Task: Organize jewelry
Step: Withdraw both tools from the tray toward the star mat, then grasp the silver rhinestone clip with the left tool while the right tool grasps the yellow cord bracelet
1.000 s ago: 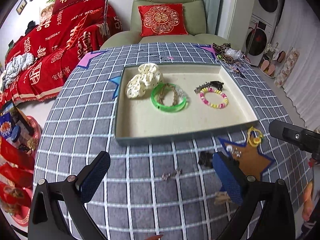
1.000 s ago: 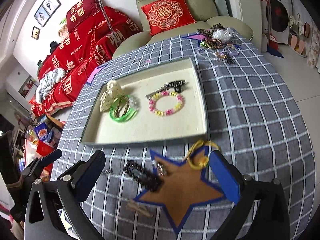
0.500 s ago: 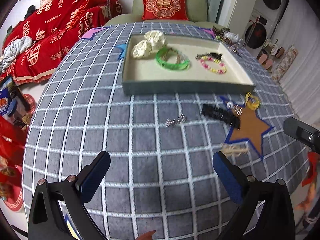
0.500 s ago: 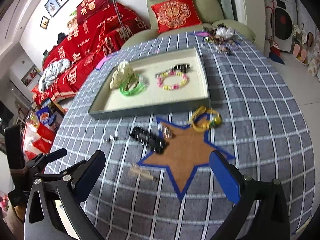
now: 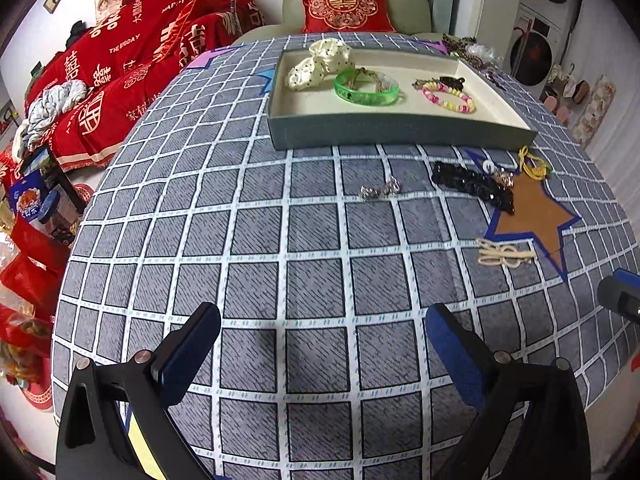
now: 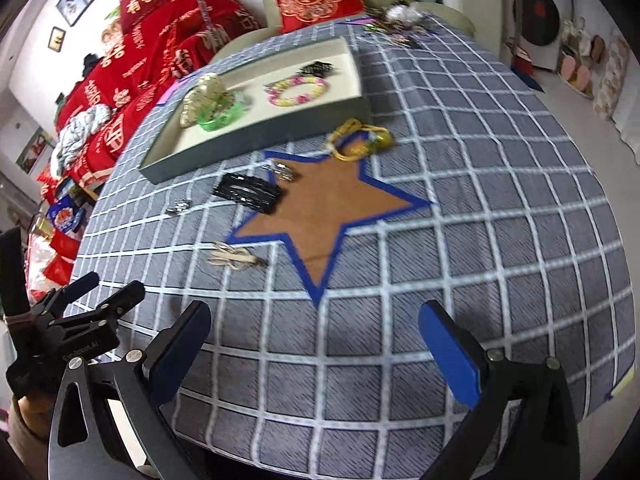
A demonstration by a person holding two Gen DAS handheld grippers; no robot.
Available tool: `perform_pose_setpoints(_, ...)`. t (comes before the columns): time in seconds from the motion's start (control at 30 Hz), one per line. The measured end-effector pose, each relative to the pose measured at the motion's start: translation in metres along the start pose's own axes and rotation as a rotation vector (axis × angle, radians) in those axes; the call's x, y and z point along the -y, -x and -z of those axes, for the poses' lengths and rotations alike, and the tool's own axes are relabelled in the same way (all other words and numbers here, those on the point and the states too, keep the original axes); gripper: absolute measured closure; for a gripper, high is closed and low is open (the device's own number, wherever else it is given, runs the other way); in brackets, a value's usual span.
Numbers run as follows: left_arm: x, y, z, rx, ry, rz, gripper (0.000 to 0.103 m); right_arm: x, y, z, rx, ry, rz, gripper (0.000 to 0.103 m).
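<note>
Jewelry lies in two groups on the grey checked cloth covering the worktop [image 5: 256, 240]. Upper centre of the left wrist view, the shallow grey-green tray with a cream floor [image 5: 400, 134] already holds a cream dotted fabric scrunchie [image 5: 320, 66], a translucent green bangle [image 5: 366, 90], a pink-and-yellow beaded bracelet [image 5: 448, 96] and a dark hair clip [image 5: 452, 80], spaced apart rather than heaped, which suits sorting.

Right of centre, loose pieces wait around the brown star patch with a blue border [image 5: 532, 216]: a black sequinned band [image 5: 472, 186] overlapping the star's left point, a small silver clasp piece [image 5: 378, 191] left of it on bare cloth, a yellow cord loop [image 5: 534, 164] just below the tray's near corner, and a cream knotted cord [image 5: 504, 256] below the star. They probably sit near the star because it marks the pick-up spot.

Left gripper [image 5: 320, 340] is spread wide and empty, low in its frame over bare cloth, well short of any piece. Right gripper [image 6: 316, 336] is likewise spread and empty, just below the star's lower point. Both look poised between picks; the cream cord lies nearest to either.
</note>
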State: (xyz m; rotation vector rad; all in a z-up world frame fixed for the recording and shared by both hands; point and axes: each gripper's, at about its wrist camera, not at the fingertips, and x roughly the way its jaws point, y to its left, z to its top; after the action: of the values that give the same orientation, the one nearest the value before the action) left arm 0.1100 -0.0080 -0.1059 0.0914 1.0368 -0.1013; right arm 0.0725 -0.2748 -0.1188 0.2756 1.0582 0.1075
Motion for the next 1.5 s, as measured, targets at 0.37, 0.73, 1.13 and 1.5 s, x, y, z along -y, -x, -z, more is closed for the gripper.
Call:
perform_pose_setpoints(0.37, 0.014, -0.006, -0.003, 0.002, -0.029, 0.008, 0.000, 0.024, 0.004, 0.008, 0.008, -0.060, 0.045, 0.000)
perform_pose_setpoints(0.73, 0.015, -0.019, -0.034, 0.020, -0.061, 0.025, 0.000, 0.026, -0.004, -0.016, 0.014, -0.030, 0.080, 0.000)
perform_pose_setpoints(1.13, 0.032, -0.049, -0.063, -0.004, -0.117, 0.033, 0.017, 0.025, -0.048, -0.074, -0.003, -0.021, 0.118, 0.013)
perform_pose_setpoints(1.5, 0.032, -0.059, -0.076, -0.011, -0.081, 0.079, 0.026, 0.010, -0.083, -0.114, 0.002, 0.025, 0.182, 0.013)
